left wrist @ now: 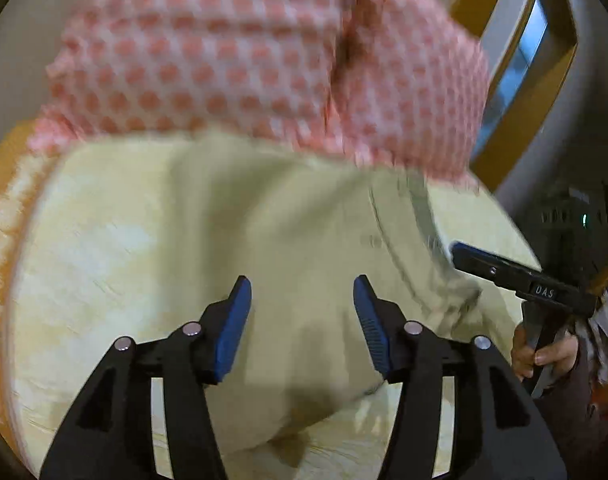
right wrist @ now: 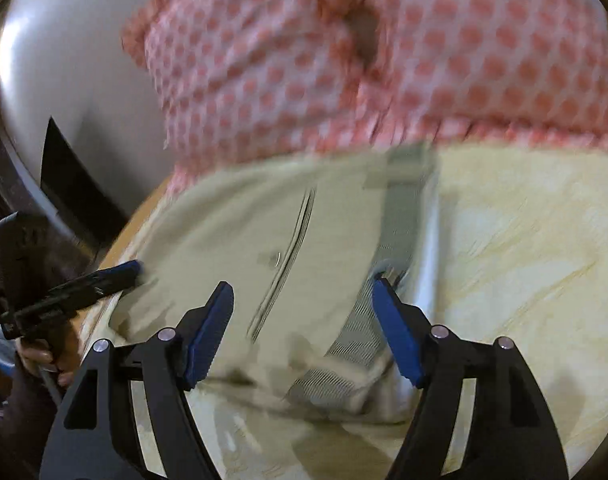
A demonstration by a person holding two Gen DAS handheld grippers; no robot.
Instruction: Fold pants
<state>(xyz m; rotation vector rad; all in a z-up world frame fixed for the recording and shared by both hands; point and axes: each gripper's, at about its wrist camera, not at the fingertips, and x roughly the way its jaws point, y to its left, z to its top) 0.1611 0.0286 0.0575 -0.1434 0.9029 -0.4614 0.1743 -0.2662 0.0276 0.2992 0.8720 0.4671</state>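
Observation:
Pale khaki pants point(left wrist: 288, 232) lie on a cream bedspread point(left wrist: 84, 260), blurred by motion. In the right wrist view the pants point(right wrist: 244, 236) show a pocket seam and a grey mesh waistband lining point(right wrist: 396, 232). My left gripper point(left wrist: 302, 300) is open just above the pants, holding nothing. My right gripper point(right wrist: 302, 304) is open over the waistband end, holding nothing. The right gripper also shows in the left wrist view point(left wrist: 464, 254) at the pants' right edge. The left gripper shows in the right wrist view point(right wrist: 132, 270) at their left edge.
A pink and white checked pillow point(left wrist: 244, 52) lies at the far end of the pants, also in the right wrist view point(right wrist: 384, 52). A wooden headboard frame point(left wrist: 500, 8) stands at the back right. The bed's orange edge point(left wrist: 0, 168) runs along the left.

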